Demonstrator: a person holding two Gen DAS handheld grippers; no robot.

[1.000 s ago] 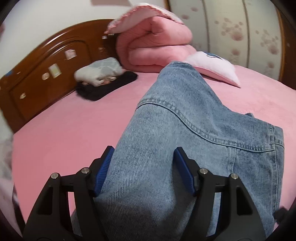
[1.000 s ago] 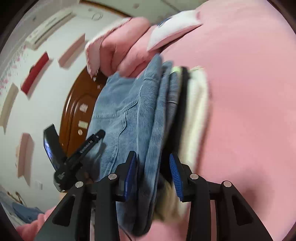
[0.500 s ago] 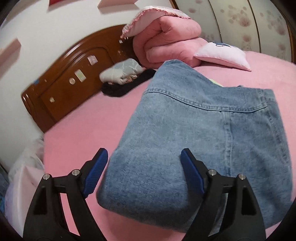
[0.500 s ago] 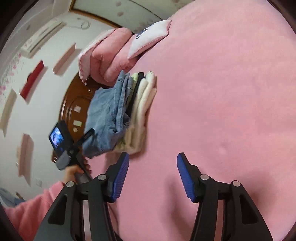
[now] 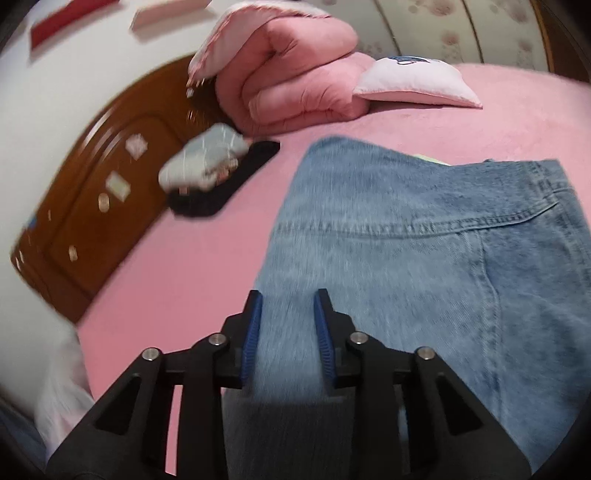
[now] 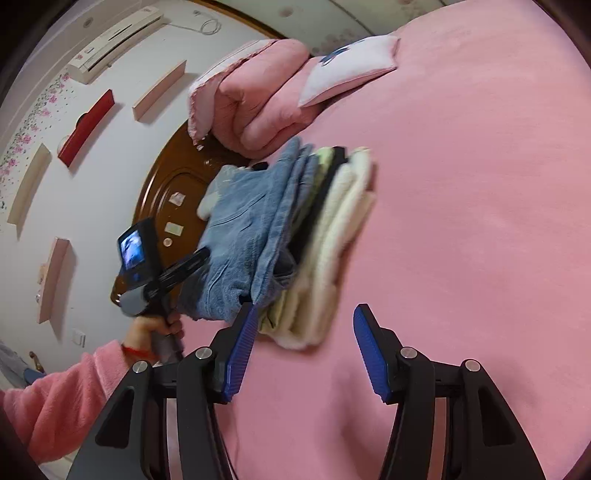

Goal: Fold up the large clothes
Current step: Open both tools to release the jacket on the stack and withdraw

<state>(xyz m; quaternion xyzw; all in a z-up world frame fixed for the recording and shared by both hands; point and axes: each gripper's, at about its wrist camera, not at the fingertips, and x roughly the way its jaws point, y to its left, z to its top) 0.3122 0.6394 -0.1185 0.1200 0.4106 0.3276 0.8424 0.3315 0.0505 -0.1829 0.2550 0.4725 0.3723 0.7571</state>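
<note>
pink bed sheet (image 6: 480, 221) covered the whole bed, brown wooden headboard (image 5: 92, 221) behind it against a white wall with an air conditioner (image 6: 114, 33) high up. folded blue jeans (image 5: 424, 258) lay flat on top of a small stack near the middle of the bed, seams and stitching showing, light-wash denim. in the right wrist view the stack showed as layers: jeans over a pale green piece, a black piece, then a cream knit garment (image 6: 332, 251) at the bottom on the sheet. left gripper (image 5: 288, 332) was over the near edge of the jeans, jaws closing, gap narrow, denim seen between the pads; contact unclear through blur. right gripper (image 6: 306, 350) was spread, only sheet between the pads, stack just ahead of its left finger. a rolled pink quilt (image 5: 295, 74) and a pale pillow (image 5: 417, 81) sat by the headboard, plus a grey-white bundle on black cloth (image 5: 221, 173). person's hand (image 6: 155, 328) in a pink sleeve held the left tool.
</note>
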